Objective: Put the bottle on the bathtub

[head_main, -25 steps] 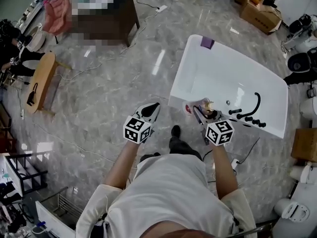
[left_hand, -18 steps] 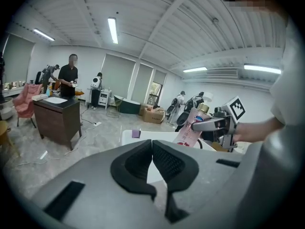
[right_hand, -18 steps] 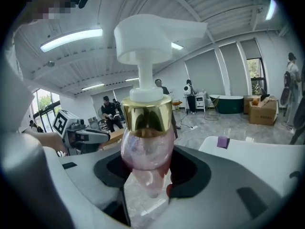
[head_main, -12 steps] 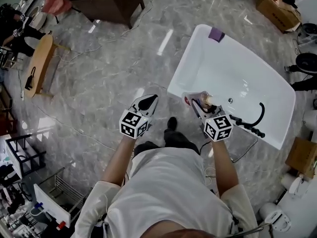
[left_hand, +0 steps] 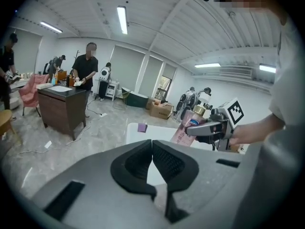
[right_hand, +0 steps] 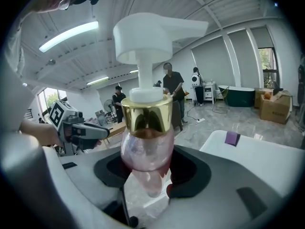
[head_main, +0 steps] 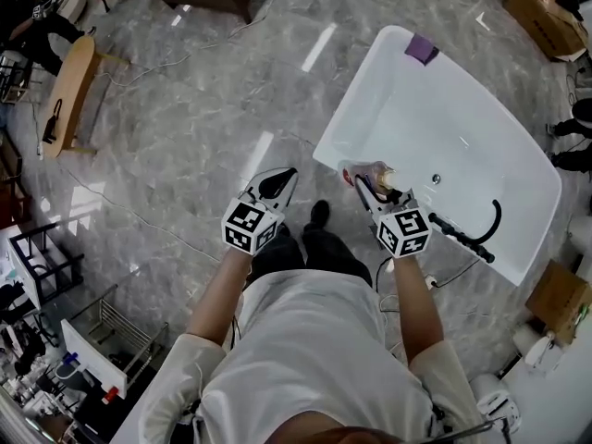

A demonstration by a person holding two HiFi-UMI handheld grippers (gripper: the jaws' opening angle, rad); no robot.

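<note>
On the left, the left gripper (head_main: pixel 276 185) hangs over the floor (head_main: pixel 185 146), beside the near corner of the bathtub (head_main: pixel 329 152). Its jaws are pressed together with nothing between them, so it has no part in the work now. To its right, the right gripper (head_main: pixel 366 187) is closed on the bottle (right_hand: pixel 145 144), a pink one with a gold collar and a white pump. The jaws hold it on the upper body, just under the collar. The bottle is in the air above the tub's near edge, close to that same corner, and from the left gripper view it looks tilted. Whether its base touches the rim already cannot be told. The step in hand seems to be the setting down. To do it well, the person should first bring the bottle upright, then lower it slowly until the whole base sits flat on the rim, not half over the inside. The rim looks narrow and smooth, so the jaws should open only when the bottle stands by itself. Further right lies the black hose (head_main: pixel 483 239), well apart from the bottle.
</note>
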